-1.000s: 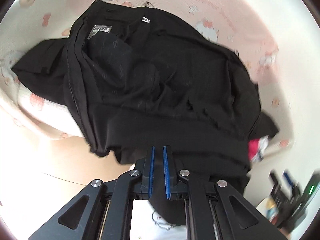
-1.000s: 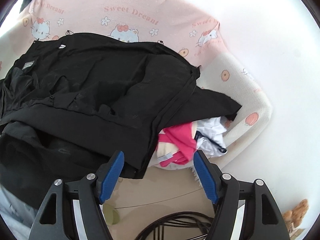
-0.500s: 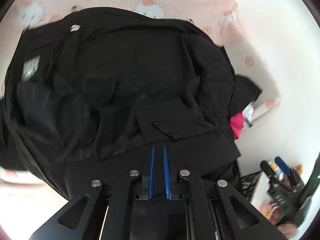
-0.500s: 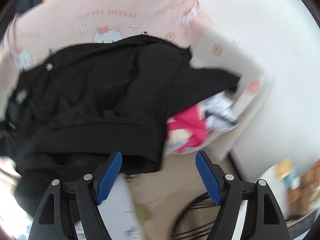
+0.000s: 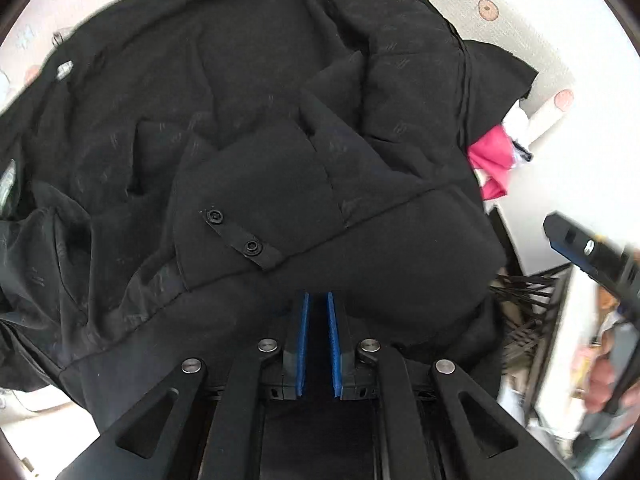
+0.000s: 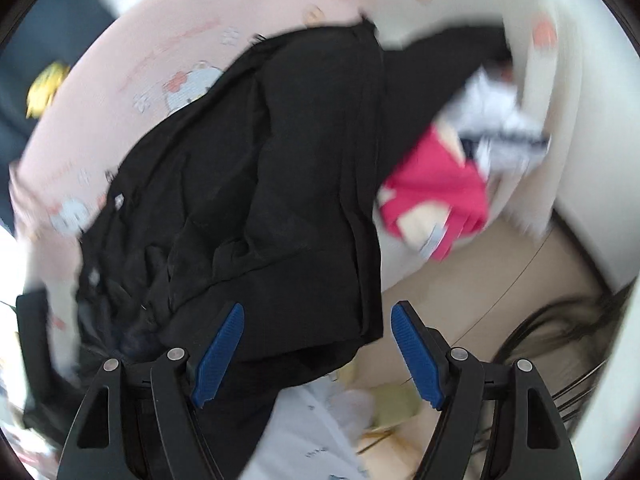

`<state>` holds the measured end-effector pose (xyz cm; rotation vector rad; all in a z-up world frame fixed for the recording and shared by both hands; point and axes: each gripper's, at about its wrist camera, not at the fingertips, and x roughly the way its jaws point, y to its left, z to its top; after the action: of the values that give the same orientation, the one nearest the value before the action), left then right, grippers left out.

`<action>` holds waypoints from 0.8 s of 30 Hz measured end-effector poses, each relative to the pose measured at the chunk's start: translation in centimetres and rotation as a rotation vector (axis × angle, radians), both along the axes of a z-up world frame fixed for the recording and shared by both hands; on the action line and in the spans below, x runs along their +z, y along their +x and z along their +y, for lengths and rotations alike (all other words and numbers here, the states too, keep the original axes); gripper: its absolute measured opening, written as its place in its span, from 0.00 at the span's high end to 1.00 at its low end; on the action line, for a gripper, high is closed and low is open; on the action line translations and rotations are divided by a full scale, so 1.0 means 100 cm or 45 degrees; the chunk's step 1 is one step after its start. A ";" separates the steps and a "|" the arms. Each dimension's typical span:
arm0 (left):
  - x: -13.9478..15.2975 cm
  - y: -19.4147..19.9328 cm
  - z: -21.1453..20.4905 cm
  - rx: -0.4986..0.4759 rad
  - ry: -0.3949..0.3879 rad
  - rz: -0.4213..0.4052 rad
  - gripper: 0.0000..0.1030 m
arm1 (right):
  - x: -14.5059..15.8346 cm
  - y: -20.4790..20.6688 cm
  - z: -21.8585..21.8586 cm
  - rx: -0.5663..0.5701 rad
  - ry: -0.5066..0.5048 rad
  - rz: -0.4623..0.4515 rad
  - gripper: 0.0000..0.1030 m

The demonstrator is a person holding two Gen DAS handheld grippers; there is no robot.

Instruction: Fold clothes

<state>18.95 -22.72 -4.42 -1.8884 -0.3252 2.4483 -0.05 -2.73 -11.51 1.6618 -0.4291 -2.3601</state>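
A large black jacket [image 5: 280,128] lies spread over a pink cartoon-print bed cover [image 6: 132,92]; a cuff with two snap buttons [image 5: 234,232] lies on top. My left gripper [image 5: 316,304] is shut on the jacket's near hem. The jacket also shows in the right wrist view [image 6: 288,184]. My right gripper [image 6: 316,320] is open and empty, its blue pads [image 6: 416,356] on either side of the jacket's hanging lower corner. It also shows in the left wrist view [image 5: 580,248] at the right.
A pink garment [image 6: 440,192] and a white garment [image 6: 500,120] lie by the jacket's right edge at the bed corner. A black wire basket [image 5: 532,312] and beige floor [image 6: 500,280] are beside the bed. Light cloth [image 6: 320,420] lies below.
My left gripper has moved right along the hem, still shut on it; the cuff now lies in front of it. My right gripper has tilted and moved in over the jacket's corner.
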 end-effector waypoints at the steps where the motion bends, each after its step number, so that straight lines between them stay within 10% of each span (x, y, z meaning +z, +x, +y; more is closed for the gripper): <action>1: 0.000 0.004 0.006 -0.004 -0.044 0.037 0.92 | -0.006 -0.003 0.005 -0.014 -0.059 -0.031 0.27; 15: 0.024 0.033 0.056 -0.136 -0.484 0.186 0.91 | -0.049 0.006 0.034 -0.079 -0.406 -0.175 0.27; 17: 0.037 0.034 0.068 -0.199 -0.473 0.224 0.72 | -0.054 0.005 0.039 -0.095 -0.476 -0.194 0.27; 19: 0.042 0.035 0.080 -0.262 -0.486 0.240 0.03 | -0.058 0.005 0.044 -0.112 -0.545 -0.214 0.27; 24: 0.030 0.018 0.102 -0.471 -0.766 0.233 0.02 | -0.070 0.004 0.056 -0.154 -0.718 -0.262 0.27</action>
<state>20.76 -12.51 -1.47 -1.6480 0.7769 2.5880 0.36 2.85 -18.48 1.6244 -1.1385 -1.8864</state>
